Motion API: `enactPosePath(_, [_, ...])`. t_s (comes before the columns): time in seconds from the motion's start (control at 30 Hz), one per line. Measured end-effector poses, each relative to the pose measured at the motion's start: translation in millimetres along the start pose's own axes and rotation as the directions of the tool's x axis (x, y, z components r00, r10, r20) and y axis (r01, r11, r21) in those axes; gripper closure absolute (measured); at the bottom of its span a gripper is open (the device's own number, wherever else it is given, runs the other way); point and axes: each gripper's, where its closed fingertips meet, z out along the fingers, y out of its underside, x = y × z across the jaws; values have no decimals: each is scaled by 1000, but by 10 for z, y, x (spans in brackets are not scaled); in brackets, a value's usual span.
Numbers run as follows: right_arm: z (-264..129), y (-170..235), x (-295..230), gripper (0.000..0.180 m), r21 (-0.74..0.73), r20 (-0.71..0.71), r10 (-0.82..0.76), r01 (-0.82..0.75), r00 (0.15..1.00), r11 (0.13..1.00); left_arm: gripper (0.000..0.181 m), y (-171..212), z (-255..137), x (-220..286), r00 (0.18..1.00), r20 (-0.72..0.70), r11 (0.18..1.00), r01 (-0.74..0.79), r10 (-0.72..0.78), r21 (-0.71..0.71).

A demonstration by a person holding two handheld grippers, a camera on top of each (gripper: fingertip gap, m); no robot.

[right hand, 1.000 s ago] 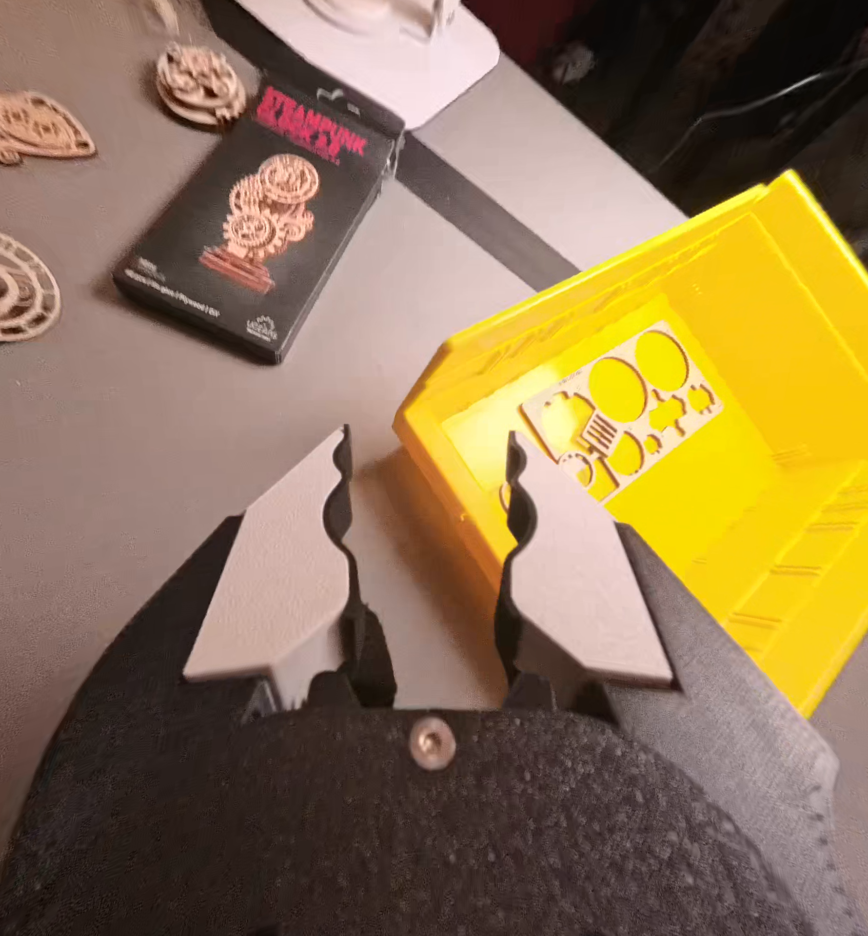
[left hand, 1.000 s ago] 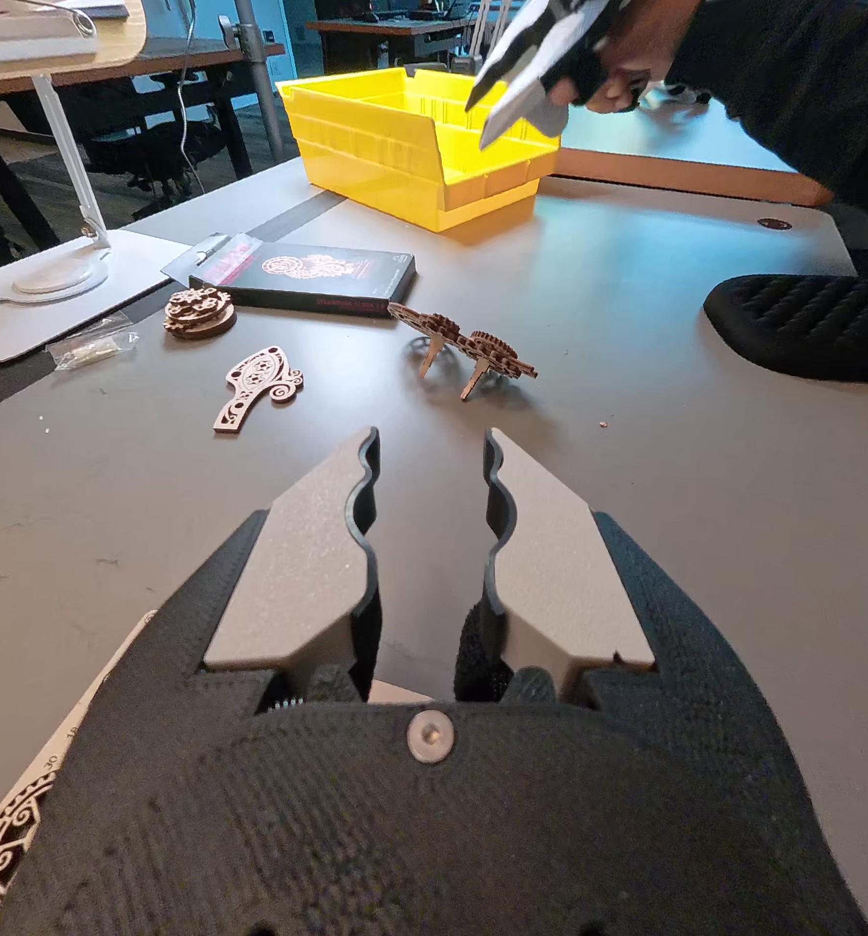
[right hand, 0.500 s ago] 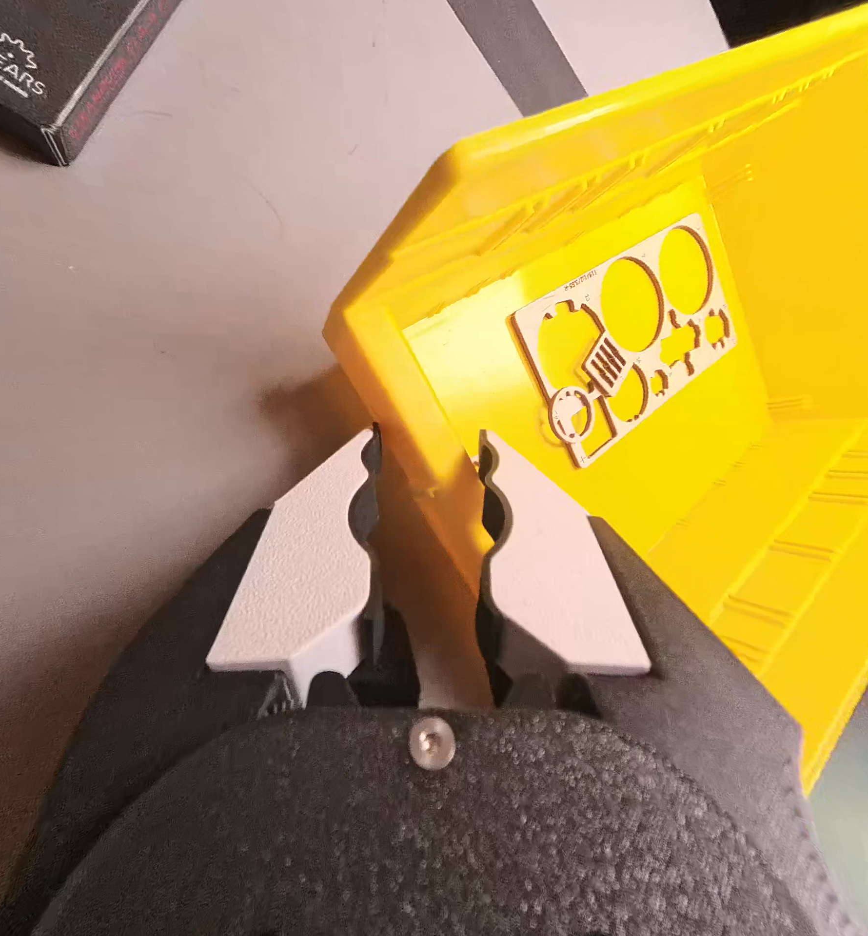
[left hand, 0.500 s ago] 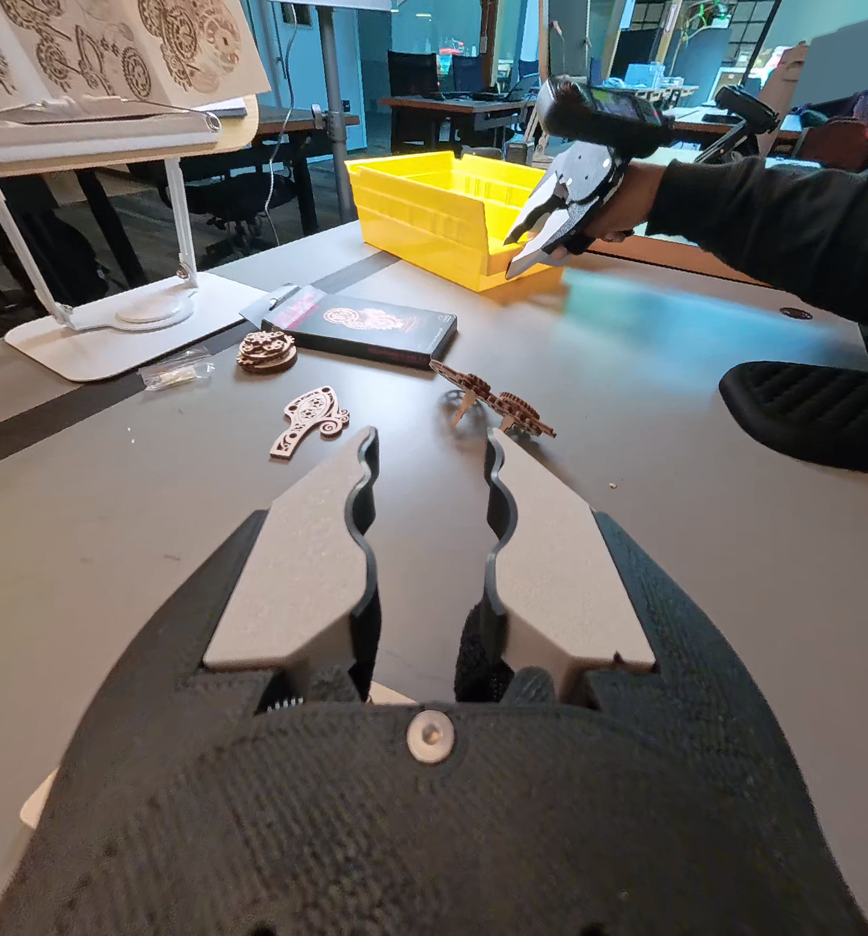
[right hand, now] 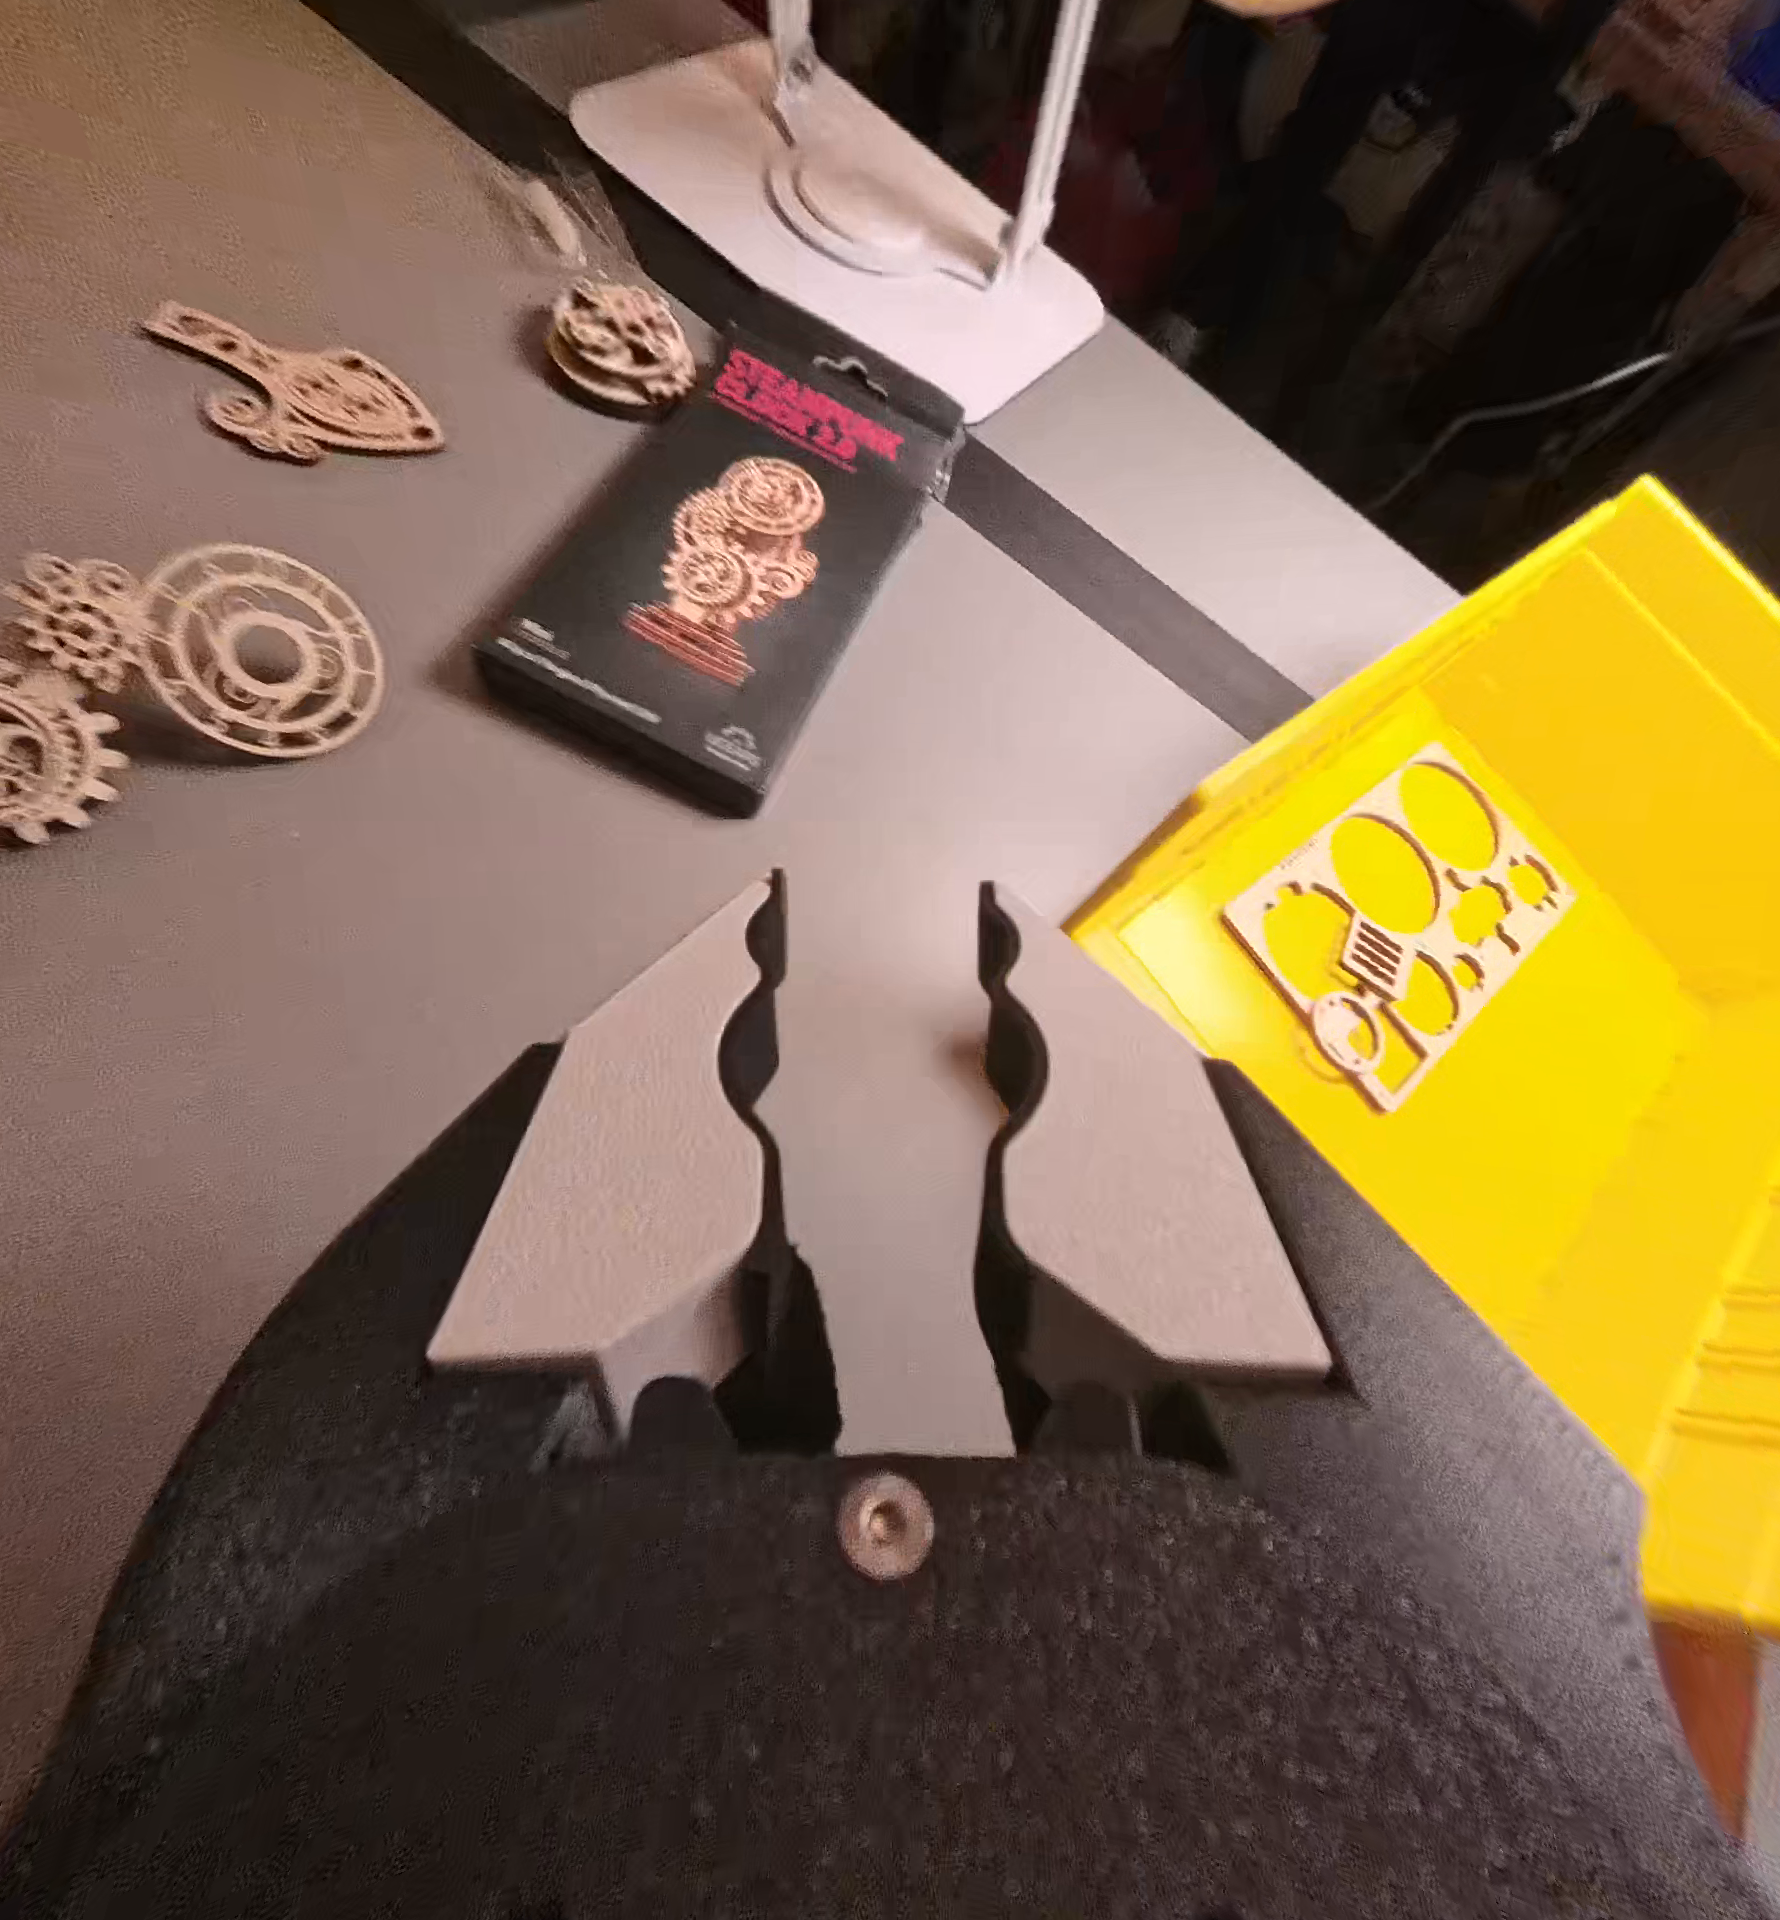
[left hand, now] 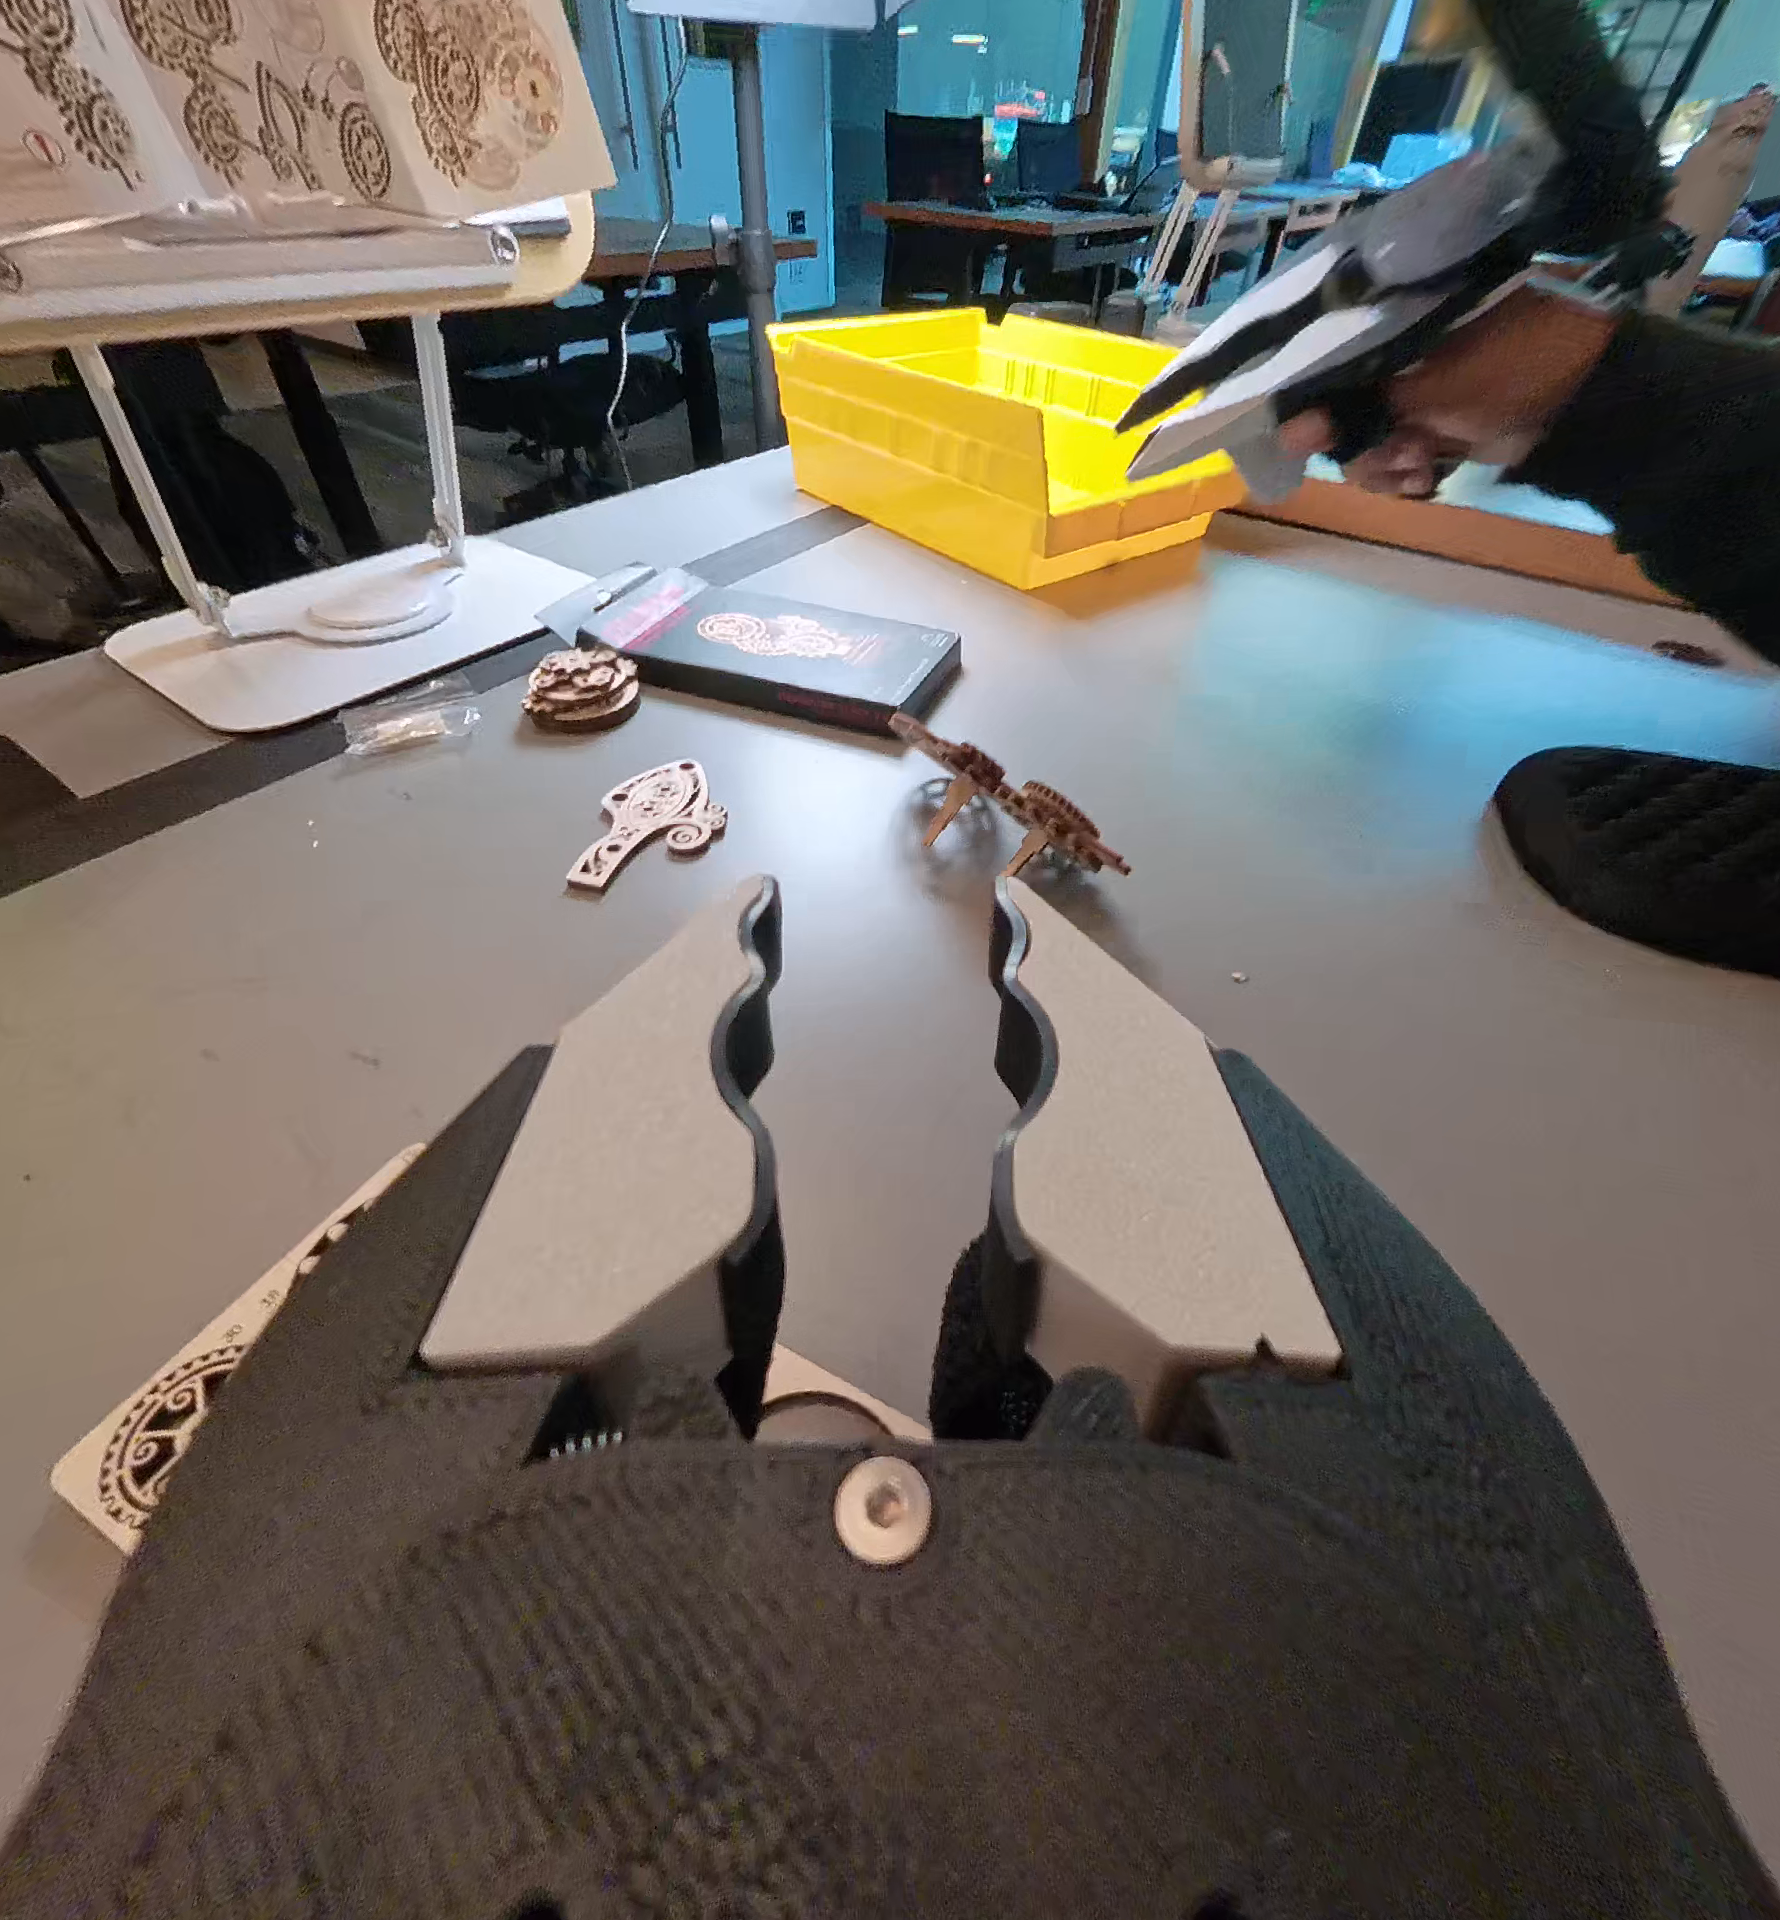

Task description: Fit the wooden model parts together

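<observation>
A wooden gear assembly (left hand: 1011, 805) stands on two pegs on the grey table, just beyond my left gripper (left hand: 881, 904), which is open and empty. A flat ornate wooden piece (left hand: 652, 821) and a round gear stack (left hand: 581, 686) lie to its left. In the right wrist view the gear assembly (right hand: 86, 675), the ornate piece (right hand: 314, 400) and the gear stack (right hand: 621, 343) lie at the left. My right gripper (right hand: 881, 894) is open and empty above the table beside the yellow bin (right hand: 1156, 914). It also shows in the left wrist view (left hand: 1125, 452), held in the air.
A punched-out wooden sheet (right hand: 1385, 935) lies in the bin. A black kit box (left hand: 782, 655), a small plastic bag (left hand: 408, 722) and a white stand base (left hand: 346, 634) lie at the back left. A black mat (left hand: 1696, 862) is at the right. A patterned sheet (left hand: 169, 1434) lies under my left gripper. About 35 cm separates my left fingertips from my right. From the left gripper's tips to the gear assembly (right hand: 86, 675) is close to 15 cm.
Half a second ago my right gripper's jaws straddled the bin's front wall. Now it has pulled back off the bin and stands wider open. My left gripper has hardly moved.
</observation>
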Motion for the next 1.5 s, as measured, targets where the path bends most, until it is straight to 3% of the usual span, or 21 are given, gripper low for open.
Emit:
enactPosePath(0.23, [-8,-599,-883,133,280,224,136,-197,965,939,143,235,147,-58,999,8,997,-40,40,-63])
enactPosePath(0.37, [209,-623,-1016,135,412,138,181,-222,974,884,142,297,174,-42,999,4,997,-35,35,-62])
enactPosePath(0.47, [385,-453,-1053,134,378,87,144,-166,986,911,142,298,180,-36,999,2,997,-51,51,-64])
enactPosePath(0.63, [499,-333,-989,131,328,107,202,-227,973,917,142,282,180,-41,999,-5,997,-46,46,-57])
enactPosePath(1.03, [463,-436,-1088,141,392,165,171,-224,971,893,140,238,158,-126,999,-29,999,42,-42,-11])
enactPosePath(1.5, [317,-502,-1258,150,431,216,102,-189,971,882,142,221,132,-37,999,-9,999,-49,49,-22])
